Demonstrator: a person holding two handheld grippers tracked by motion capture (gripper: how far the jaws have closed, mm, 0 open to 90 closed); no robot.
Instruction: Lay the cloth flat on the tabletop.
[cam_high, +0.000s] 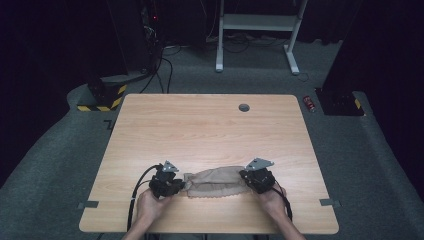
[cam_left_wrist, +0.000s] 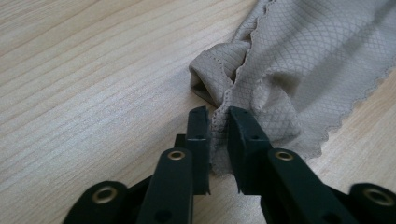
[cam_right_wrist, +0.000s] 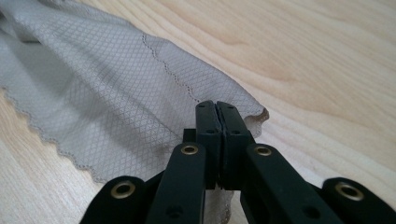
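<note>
A beige cloth (cam_high: 215, 182) with a diamond weave and scalloped edges lies bunched in a strip near the front edge of the wooden table (cam_high: 210, 125). My left gripper (cam_high: 183, 186) is at the strip's left end. In the left gripper view its jaws (cam_left_wrist: 218, 116) stand close together with the cloth's (cam_left_wrist: 303, 60) stitched edge gathered and pinched between them. My right gripper (cam_high: 246, 180) is at the strip's right end. There the jaws (cam_right_wrist: 217, 109) meet tightly on a corner of the cloth (cam_right_wrist: 93, 93). A hand holds each gripper from the table's front.
A round cable hole (cam_high: 244, 107) sits near the table's far edge. Grey tape marks (cam_high: 88, 204) (cam_high: 326, 202) lie at the front corners. Beyond the table, a red can (cam_high: 309, 103) and a white desk frame (cam_high: 257, 30) stand on the carpet.
</note>
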